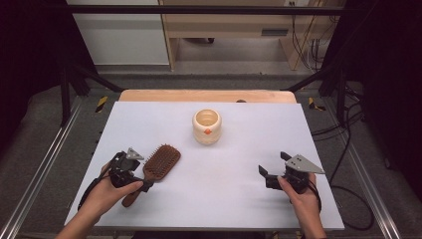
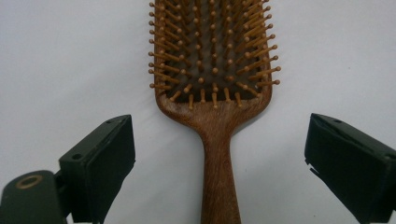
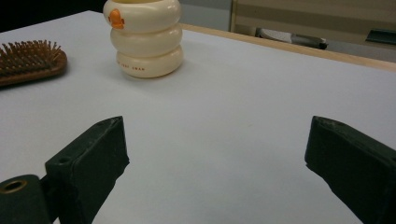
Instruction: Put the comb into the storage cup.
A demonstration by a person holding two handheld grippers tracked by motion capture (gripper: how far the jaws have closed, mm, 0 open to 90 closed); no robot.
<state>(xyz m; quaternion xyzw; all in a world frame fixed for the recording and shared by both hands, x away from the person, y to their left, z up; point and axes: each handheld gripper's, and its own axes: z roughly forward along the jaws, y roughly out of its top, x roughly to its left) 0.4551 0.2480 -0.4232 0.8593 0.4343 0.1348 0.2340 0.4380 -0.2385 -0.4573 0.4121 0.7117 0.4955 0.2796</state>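
Observation:
A brown wooden paddle hairbrush (image 1: 160, 162) lies bristles up on the white table (image 1: 239, 149), near its front left. My left gripper (image 1: 140, 174) is open over the brush's handle. In the left gripper view the handle (image 2: 215, 158) runs up between the two wide-set jaws, and neither pad touches it. My right gripper (image 1: 273, 164) is open at the front right with nothing between its fingers. In the right gripper view it (image 3: 217, 154) faces bare table toward a cream ringed cup (image 3: 144, 37).
The cream cup (image 1: 207, 126), with an orange mark on its side, stands upright at the table's middle back. A wooden strip (image 1: 206, 95) edges the far side. Black frame bars and cables flank the table.

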